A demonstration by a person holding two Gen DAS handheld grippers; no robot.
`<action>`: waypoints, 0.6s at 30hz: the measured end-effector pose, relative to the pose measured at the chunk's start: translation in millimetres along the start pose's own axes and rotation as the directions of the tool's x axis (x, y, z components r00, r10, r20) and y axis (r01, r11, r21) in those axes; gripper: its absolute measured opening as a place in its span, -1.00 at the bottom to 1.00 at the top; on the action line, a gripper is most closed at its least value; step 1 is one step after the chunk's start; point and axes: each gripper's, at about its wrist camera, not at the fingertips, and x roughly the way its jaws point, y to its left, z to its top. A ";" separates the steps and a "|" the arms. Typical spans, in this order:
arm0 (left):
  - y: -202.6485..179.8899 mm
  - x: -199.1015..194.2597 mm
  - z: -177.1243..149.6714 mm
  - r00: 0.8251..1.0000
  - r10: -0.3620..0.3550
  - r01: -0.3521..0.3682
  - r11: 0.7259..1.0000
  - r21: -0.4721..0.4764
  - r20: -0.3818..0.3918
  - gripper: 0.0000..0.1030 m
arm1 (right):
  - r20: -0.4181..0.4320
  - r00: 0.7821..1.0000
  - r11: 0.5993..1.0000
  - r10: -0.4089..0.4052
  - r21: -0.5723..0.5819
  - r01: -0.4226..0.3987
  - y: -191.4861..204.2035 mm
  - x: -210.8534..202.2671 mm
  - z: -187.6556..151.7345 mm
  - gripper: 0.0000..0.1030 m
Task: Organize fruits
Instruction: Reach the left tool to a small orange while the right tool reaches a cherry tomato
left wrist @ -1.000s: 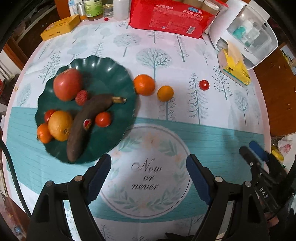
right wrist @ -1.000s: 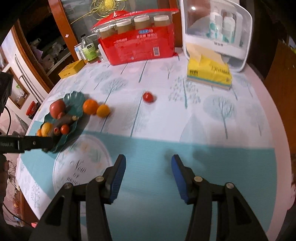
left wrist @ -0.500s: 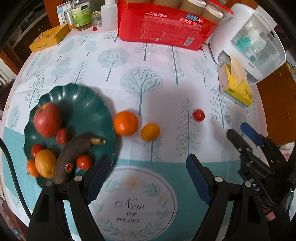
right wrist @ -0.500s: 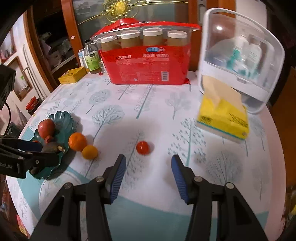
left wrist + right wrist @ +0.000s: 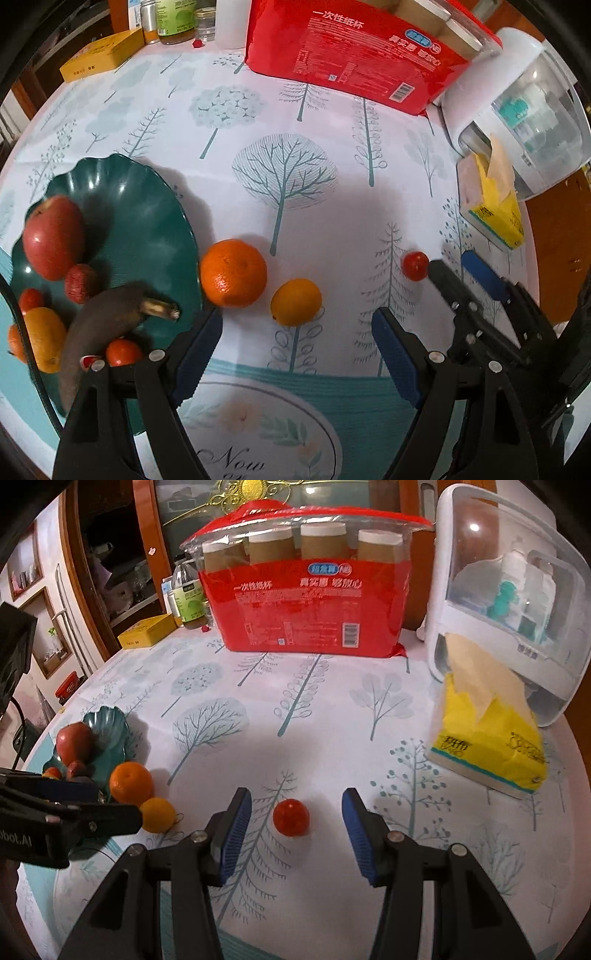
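A dark green plate (image 5: 140,221) at the left holds a red apple (image 5: 53,236), a blackened banana (image 5: 99,321) and several small fruits. Beside its rim on the cloth lie a large orange (image 5: 232,273), a small yellow-orange citrus (image 5: 295,302) and a cherry tomato (image 5: 415,266). My left gripper (image 5: 297,339) is open, with the small citrus just ahead of its fingertips and untouched. My right gripper (image 5: 296,806) is open around the cherry tomato (image 5: 291,817), and its pads stand clear of it. The plate (image 5: 110,723) and the left gripper (image 5: 74,808) show at the left of the right wrist view.
A red pack of paper cups (image 5: 306,602) stands at the back. A white storage box (image 5: 509,590) and a yellow tissue pack (image 5: 487,746) are at the right. A yellow tin (image 5: 103,55) and bottles (image 5: 173,18) sit at the far left.
Both grippers have moved forward and lower toward the loose fruit. The tomato now lies between the right fingers, and the small citrus is close to the left fingertips. Jaw widths are unchanged.
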 end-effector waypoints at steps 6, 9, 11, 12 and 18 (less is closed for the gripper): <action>0.6 10.5 0.2 0.999 -0.005 0.005 1.000 -0.007 0.033 0.52 | -0.023 1.000 1.000 0.018 -0.025 -0.018 2.4 16.9 -9.7 -0.01; -6.8 8.8 0.4 0.997 0.035 -0.038 0.999 0.036 0.074 0.49 | -0.029 0.999 0.999 0.019 -0.027 -0.020 2.5 21.8 -12.5 -0.05; -11.0 6.5 -0.1 0.992 0.063 -0.070 0.995 0.064 0.105 0.39 | -0.031 0.999 0.999 0.027 -0.021 -0.027 2.0 24.1 -13.4 -0.10; -13.0 5.7 -0.5 0.991 0.071 -0.081 0.994 0.079 0.118 0.37 | -0.033 0.999 0.999 0.029 -0.019 -0.030 1.9 25.4 -13.3 -0.15; -25.3 7.4 -5.2 0.984 0.109 -0.129 0.981 0.143 0.142 0.31 | -0.041 0.999 0.999 0.031 -0.025 -0.032 2.2 31.6 -13.9 -0.27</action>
